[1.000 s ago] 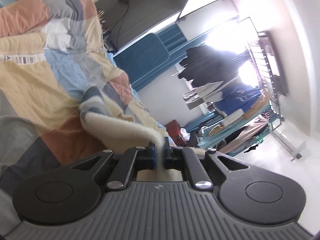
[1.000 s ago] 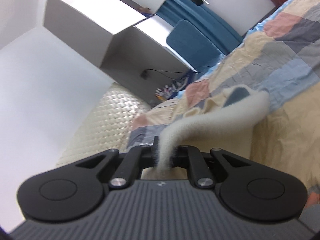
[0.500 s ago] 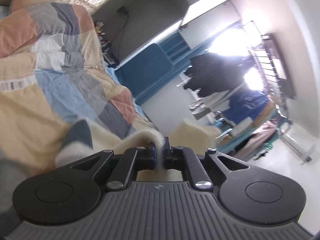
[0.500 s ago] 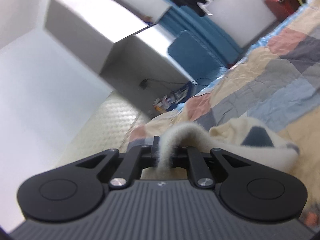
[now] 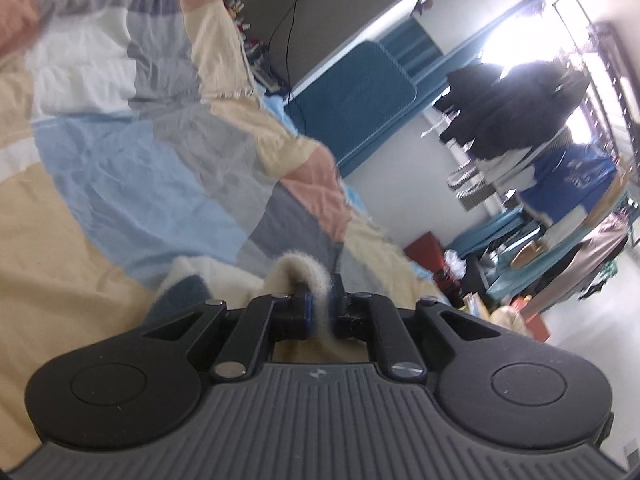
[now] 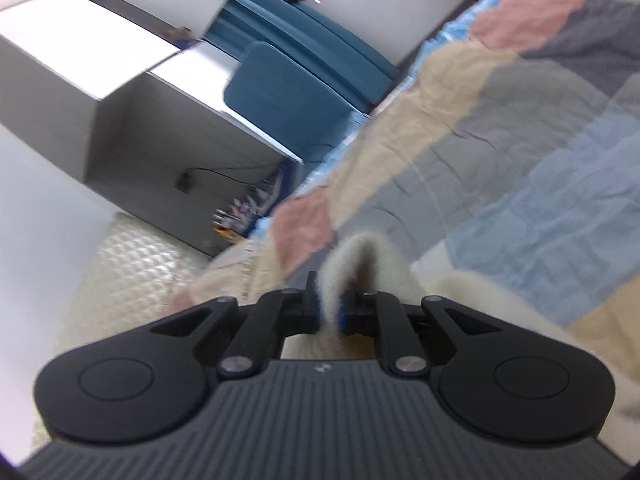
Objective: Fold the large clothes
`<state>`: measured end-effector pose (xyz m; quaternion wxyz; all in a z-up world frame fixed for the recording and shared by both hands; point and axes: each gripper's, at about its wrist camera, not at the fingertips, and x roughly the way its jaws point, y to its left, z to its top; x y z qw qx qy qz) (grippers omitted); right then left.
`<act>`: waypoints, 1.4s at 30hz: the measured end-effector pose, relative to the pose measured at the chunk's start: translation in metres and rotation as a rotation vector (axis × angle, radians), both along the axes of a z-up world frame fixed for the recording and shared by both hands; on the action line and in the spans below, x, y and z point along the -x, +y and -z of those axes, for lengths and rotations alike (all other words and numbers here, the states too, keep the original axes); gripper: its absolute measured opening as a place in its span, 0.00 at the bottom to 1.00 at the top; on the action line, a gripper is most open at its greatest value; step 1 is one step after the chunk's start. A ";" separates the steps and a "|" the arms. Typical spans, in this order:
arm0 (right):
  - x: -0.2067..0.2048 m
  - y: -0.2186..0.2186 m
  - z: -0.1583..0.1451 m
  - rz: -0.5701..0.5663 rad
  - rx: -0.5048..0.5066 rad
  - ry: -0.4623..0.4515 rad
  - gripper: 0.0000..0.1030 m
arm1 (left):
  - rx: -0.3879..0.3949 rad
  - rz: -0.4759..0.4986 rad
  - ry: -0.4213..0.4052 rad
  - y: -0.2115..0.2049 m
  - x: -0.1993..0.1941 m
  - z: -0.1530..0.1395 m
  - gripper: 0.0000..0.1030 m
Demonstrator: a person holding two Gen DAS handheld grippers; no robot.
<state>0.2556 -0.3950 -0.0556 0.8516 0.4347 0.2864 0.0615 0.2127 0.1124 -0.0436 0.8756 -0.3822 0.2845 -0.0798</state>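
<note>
A fluffy cream garment (image 5: 304, 272) with a dark grey-blue patch (image 5: 182, 296) lies on a patchwork quilt (image 5: 132, 168). My left gripper (image 5: 320, 312) is shut on a fold of the garment's edge, low over the bed. In the right wrist view my right gripper (image 6: 332, 312) is shut on another fold of the cream garment (image 6: 356, 256), which arches up from the jaws and spreads to the right (image 6: 480, 292). Most of the garment is hidden under both gripper bodies.
The quilt (image 6: 520, 140) covers the bed. A blue padded panel (image 5: 352, 80) and a white cabinet (image 6: 100, 60) stand beyond the bed. A rack of hanging clothes (image 5: 540, 120) is at the right by a bright window. A quilted headboard (image 6: 132, 256) is at the left.
Both grippers have moved forward and down over the bed with the garment. The fabric folds now bunch close at the jaws, and the grey-blue patch has slid nearer the left gripper.
</note>
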 end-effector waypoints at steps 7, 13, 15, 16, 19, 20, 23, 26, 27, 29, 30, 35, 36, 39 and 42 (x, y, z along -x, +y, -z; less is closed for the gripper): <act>-0.046 0.004 0.054 -0.008 0.037 0.138 0.11 | -0.072 0.041 0.114 -0.004 -0.047 0.052 0.12; -0.059 0.003 0.078 -0.009 0.009 0.191 0.11 | -0.013 0.052 0.162 0.004 -0.064 0.082 0.12; -0.058 0.005 0.078 -0.009 0.007 0.195 0.12 | -0.017 0.059 0.157 0.004 -0.062 0.082 0.12; -0.058 0.006 0.077 -0.011 0.016 0.195 0.12 | -0.022 0.063 0.151 0.004 -0.061 0.082 0.12; -0.053 0.010 0.070 -0.017 0.032 0.184 0.12 | -0.040 0.083 0.115 0.000 -0.054 0.075 0.13; -0.053 0.012 0.067 -0.026 0.047 0.179 0.13 | -0.046 0.093 0.103 -0.001 -0.051 0.071 0.17; -0.052 0.022 0.054 -0.089 0.105 0.150 0.36 | -0.054 0.128 0.040 -0.005 -0.039 0.056 0.55; -0.039 0.035 0.035 -0.171 0.119 0.076 0.69 | -0.064 0.151 -0.043 -0.006 -0.020 0.033 0.60; -0.033 0.039 0.026 -0.198 0.137 0.042 0.69 | -0.060 0.162 -0.069 -0.005 -0.013 0.026 0.60; -0.019 0.047 0.010 -0.256 0.174 -0.017 0.69 | -0.064 0.179 -0.114 -0.005 0.002 0.012 0.60; -0.011 0.051 0.003 -0.286 0.193 -0.040 0.69 | -0.077 0.187 -0.125 -0.006 0.010 0.006 0.60; 0.018 0.069 -0.012 -0.375 0.345 -0.064 0.69 | -0.199 0.223 -0.071 -0.020 0.032 -0.002 0.60; 0.020 0.071 -0.011 -0.375 0.377 -0.052 0.69 | -0.218 0.233 -0.058 -0.024 0.032 0.000 0.60; 0.012 0.077 -0.010 -0.372 0.446 -0.029 0.68 | -0.266 0.250 -0.033 -0.032 0.028 0.007 0.60; -0.006 0.082 -0.011 -0.387 0.556 -0.036 0.68 | -0.317 0.258 -0.023 -0.041 0.014 0.014 0.59</act>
